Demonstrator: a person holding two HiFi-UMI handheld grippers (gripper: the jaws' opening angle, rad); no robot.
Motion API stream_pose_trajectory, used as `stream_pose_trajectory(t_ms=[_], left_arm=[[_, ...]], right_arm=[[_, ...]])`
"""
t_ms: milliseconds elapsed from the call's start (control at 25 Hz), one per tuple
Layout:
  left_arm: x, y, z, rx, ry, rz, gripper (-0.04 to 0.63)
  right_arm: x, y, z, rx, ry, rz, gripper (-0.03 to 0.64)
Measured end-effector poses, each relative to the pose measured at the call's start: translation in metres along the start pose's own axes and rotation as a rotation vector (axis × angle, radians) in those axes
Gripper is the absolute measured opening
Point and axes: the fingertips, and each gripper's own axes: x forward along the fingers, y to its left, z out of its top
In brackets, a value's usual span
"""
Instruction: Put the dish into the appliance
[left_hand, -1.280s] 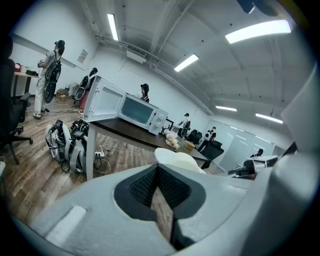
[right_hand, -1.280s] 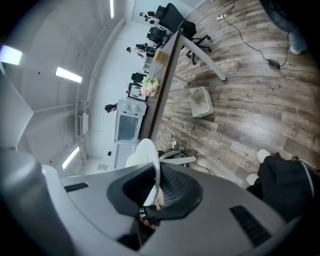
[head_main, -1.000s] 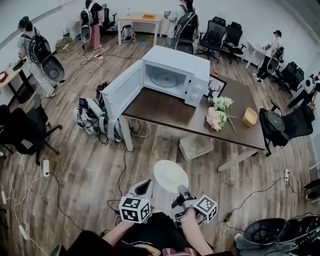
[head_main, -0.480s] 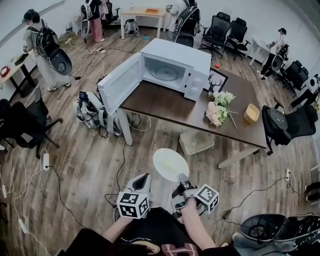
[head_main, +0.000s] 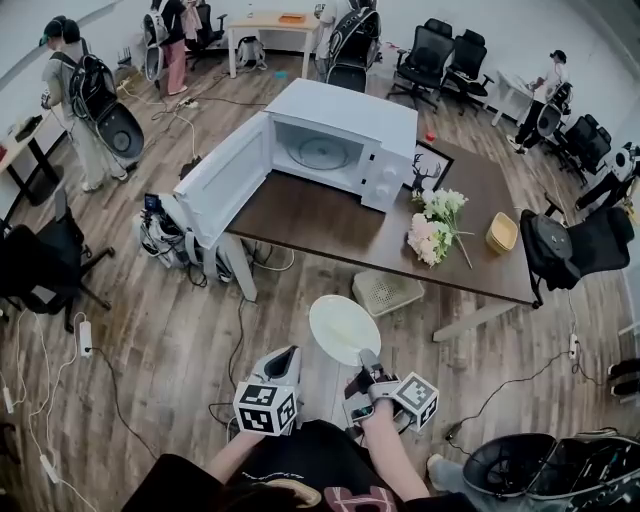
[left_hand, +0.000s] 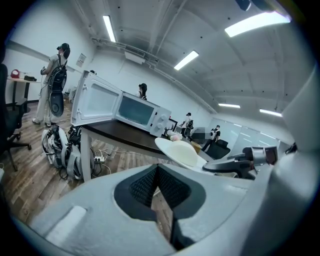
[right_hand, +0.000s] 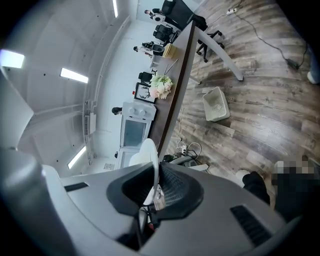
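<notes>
A white microwave (head_main: 330, 150) stands on the dark table (head_main: 330, 225) with its door (head_main: 215, 185) swung wide open to the left; the cavity holds its glass turntable. My right gripper (head_main: 368, 362) is shut on the near rim of a white plate (head_main: 343, 330), held over the wooden floor short of the table. In the right gripper view the plate (right_hand: 149, 160) stands edge-on between the pads, with the microwave (right_hand: 134, 131) beyond. My left gripper (head_main: 288, 358) hangs beside it, shut and empty. From the left gripper view the plate (left_hand: 181, 152) shows to the right.
On the table lie a bunch of flowers (head_main: 432, 225), a small yellow basket (head_main: 499, 233) and a framed deer picture (head_main: 430, 170). A white basket (head_main: 390, 292) sits on the floor under the table. Bags and cables (head_main: 170, 235) crowd its left end. Office chairs and people stand around.
Both grippers and the plate have moved forward toward the table, so the microwave looks slightly nearer. The right gripper's hold on the plate is unchanged.
</notes>
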Motion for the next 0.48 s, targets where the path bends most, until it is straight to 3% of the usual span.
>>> stream_pose_trajectory(t_ms=[480], left_arm=[[0.074, 0.051, 0.074, 0.0, -0.012, -0.079, 0.005]], right_arm=[[0.079, 0.031, 0.015, 0.054, -0.079, -0.011, 0.037]])
